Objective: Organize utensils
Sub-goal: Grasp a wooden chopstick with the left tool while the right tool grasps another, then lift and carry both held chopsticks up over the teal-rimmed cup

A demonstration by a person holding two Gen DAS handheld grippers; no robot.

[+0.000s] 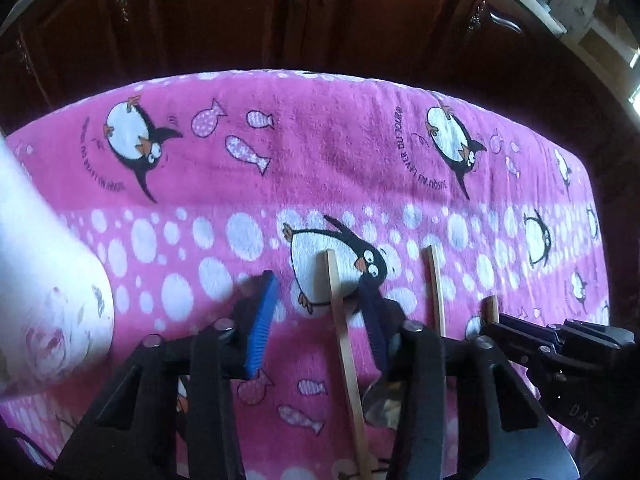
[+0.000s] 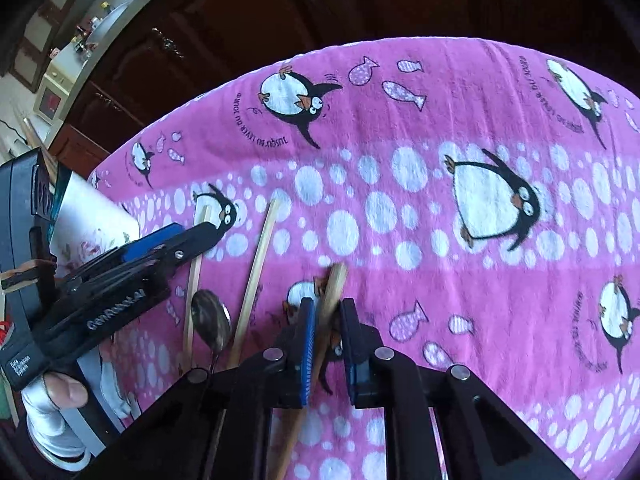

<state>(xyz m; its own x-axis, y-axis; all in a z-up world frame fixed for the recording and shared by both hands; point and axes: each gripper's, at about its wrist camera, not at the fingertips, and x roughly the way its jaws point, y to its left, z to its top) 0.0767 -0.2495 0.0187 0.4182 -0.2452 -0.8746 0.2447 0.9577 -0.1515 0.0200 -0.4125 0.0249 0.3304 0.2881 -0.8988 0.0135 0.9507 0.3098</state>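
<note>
Three wooden chopsticks and a metal spoon (image 2: 212, 320) lie on a pink penguin-print cloth (image 1: 320, 140). My left gripper (image 1: 318, 280) straddles one chopstick (image 1: 340, 320). That stick lies close to the right pad while the blue left pad (image 1: 262, 328) stands apart from it, so the jaws are open. The spoon's bowl (image 1: 380, 404) shows just under the right finger. A second chopstick (image 1: 436, 288) lies free to the right. My right gripper (image 2: 328, 302) is shut on the third chopstick (image 2: 334, 292), and the same gripper (image 1: 504, 320) shows at the right edge of the left wrist view.
A white cup with a rose print (image 1: 52, 280) stands on the cloth at the left, close beside the left gripper (image 2: 200, 232). Dark wooden cabinet doors (image 1: 312, 12) run along beyond the table's far edge. A thumb (image 2: 68, 394) holds the left tool.
</note>
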